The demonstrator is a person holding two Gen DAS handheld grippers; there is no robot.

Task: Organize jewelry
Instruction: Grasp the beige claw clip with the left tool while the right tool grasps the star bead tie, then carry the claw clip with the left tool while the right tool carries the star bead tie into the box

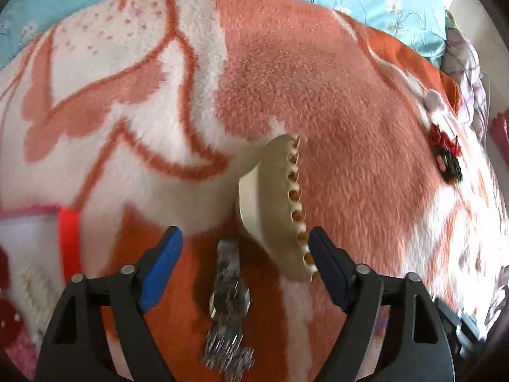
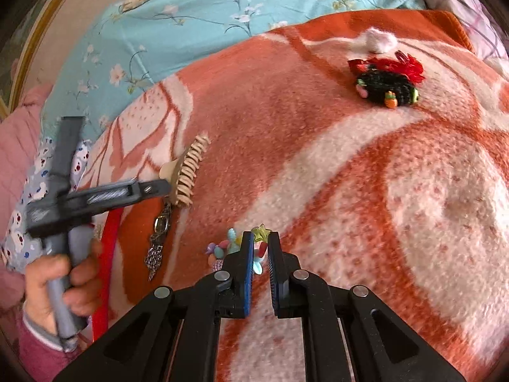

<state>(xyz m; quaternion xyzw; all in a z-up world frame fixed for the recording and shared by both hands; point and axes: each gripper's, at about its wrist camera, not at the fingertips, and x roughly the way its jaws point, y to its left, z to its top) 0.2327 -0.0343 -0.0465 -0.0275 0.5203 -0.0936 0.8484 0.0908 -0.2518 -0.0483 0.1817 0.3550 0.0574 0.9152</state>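
My left gripper (image 1: 245,242) is open above the orange-and-white blanket (image 1: 334,79). A cream hair claw clip (image 1: 276,203) lies just ahead of it, its end touching the right finger. A silver watch (image 1: 229,299) lies between the fingers. In the right wrist view the claw clip (image 2: 187,172) and watch (image 2: 160,232) lie left of centre, beside the left gripper (image 2: 165,187). My right gripper (image 2: 261,248) is nearly closed around a colourful bead bracelet (image 2: 229,246) with a green star.
A black and red hair tie cluster (image 2: 386,82) and a white pom-pom (image 2: 380,40) lie far right on the blanket (image 2: 381,191). A red strap (image 1: 68,235) and a pink-edged container (image 1: 22,222) sit at left. A blue floral sheet (image 2: 191,16) lies behind.
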